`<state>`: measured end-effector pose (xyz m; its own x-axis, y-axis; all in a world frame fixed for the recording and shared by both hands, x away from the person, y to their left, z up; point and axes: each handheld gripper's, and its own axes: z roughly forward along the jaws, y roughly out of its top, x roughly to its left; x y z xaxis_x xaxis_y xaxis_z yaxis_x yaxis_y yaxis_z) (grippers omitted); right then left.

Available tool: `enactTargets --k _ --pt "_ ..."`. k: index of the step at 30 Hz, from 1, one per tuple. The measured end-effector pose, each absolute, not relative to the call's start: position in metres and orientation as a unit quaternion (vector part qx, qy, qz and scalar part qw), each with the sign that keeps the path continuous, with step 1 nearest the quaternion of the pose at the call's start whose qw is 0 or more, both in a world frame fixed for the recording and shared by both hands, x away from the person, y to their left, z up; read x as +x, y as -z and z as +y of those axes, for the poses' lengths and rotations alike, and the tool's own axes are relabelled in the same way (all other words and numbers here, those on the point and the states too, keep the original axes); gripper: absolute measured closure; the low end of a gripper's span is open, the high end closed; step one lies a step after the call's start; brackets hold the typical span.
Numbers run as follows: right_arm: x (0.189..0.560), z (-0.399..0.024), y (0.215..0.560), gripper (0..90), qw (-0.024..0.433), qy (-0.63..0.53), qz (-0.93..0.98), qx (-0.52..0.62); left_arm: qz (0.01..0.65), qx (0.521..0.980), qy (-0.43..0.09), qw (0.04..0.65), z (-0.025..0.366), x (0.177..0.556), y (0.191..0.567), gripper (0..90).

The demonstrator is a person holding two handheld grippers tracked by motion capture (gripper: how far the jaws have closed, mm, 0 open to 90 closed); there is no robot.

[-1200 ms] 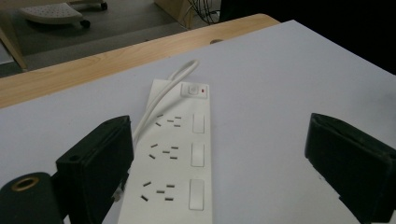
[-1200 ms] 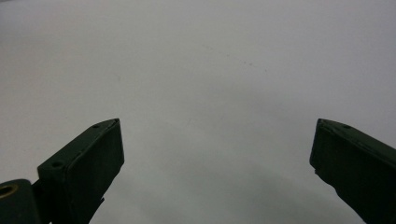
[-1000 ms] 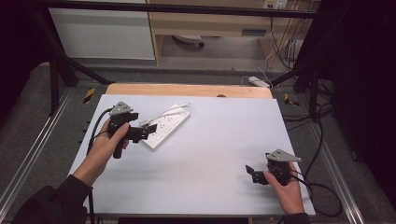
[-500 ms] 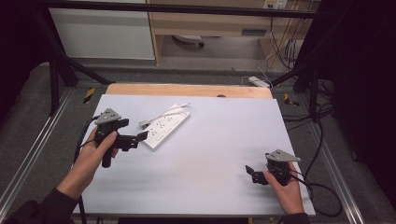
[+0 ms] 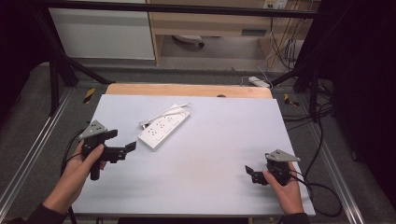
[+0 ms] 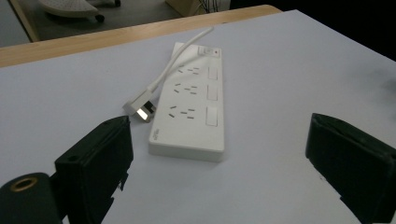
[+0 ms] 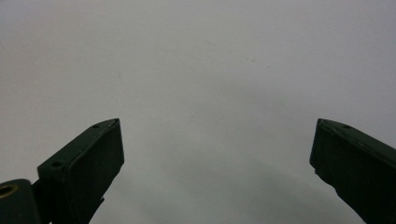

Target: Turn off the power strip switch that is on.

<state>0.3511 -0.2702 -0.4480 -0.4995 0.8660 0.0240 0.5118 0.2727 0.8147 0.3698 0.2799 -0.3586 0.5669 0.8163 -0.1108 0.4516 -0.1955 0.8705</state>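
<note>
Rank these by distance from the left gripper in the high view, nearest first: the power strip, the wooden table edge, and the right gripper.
From the left gripper:
1. Power strip, just ahead to its right.
2. Wooden table edge, along the far side.
3. Right gripper, across the table at the near right.

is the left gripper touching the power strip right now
Apart. The left gripper view shows the left gripper with open tongs short of the power strip, bare table between them.

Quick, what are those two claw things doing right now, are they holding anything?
Left gripper: open, holding nothing, just short of the white power strip.
Right gripper: open, holding nothing, over bare table.
</note>
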Motion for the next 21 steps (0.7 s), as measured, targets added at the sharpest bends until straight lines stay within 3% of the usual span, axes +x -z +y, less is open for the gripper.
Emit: enactTargets --k 21 --pt "0.355 -0.268 0.452 3.0 0.223 -0.394 0.767 0.454 0.459 0.746 -0.17 0.452 0.296 0.321 0.43 9.0"
